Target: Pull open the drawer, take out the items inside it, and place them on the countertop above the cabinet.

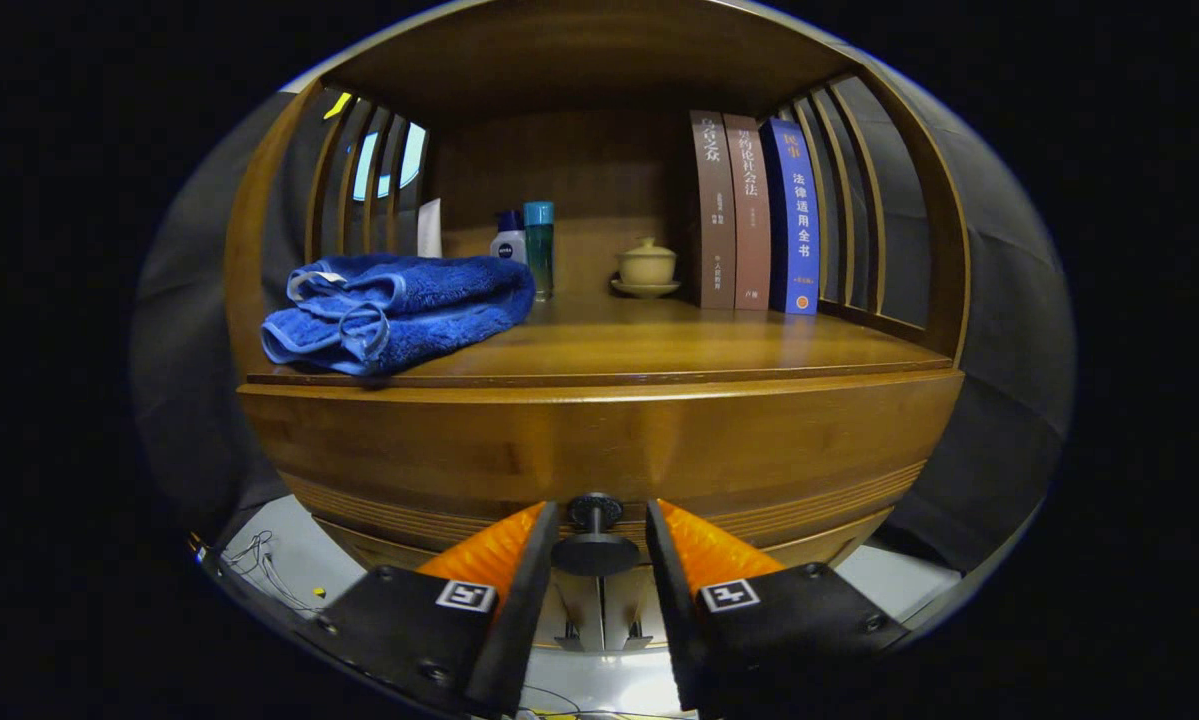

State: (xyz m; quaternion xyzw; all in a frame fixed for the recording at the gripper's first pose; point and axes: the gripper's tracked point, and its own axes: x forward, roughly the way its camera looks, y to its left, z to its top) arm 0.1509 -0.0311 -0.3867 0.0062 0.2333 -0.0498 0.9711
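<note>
The hand-held gripper straddles the dark round knob of the wooden drawer, its fingers close on either side, seemingly not yet pressing. On the countertop above lie a folded blue towel, two bottles, a lidded teacup and three books.

Staged home corner inside a booth. A wooden cabinet with slatted sides held household things: folded blue towel, toiletry bottles, lidded teacup, three upright books. Dark cloth hung behind.
</note>
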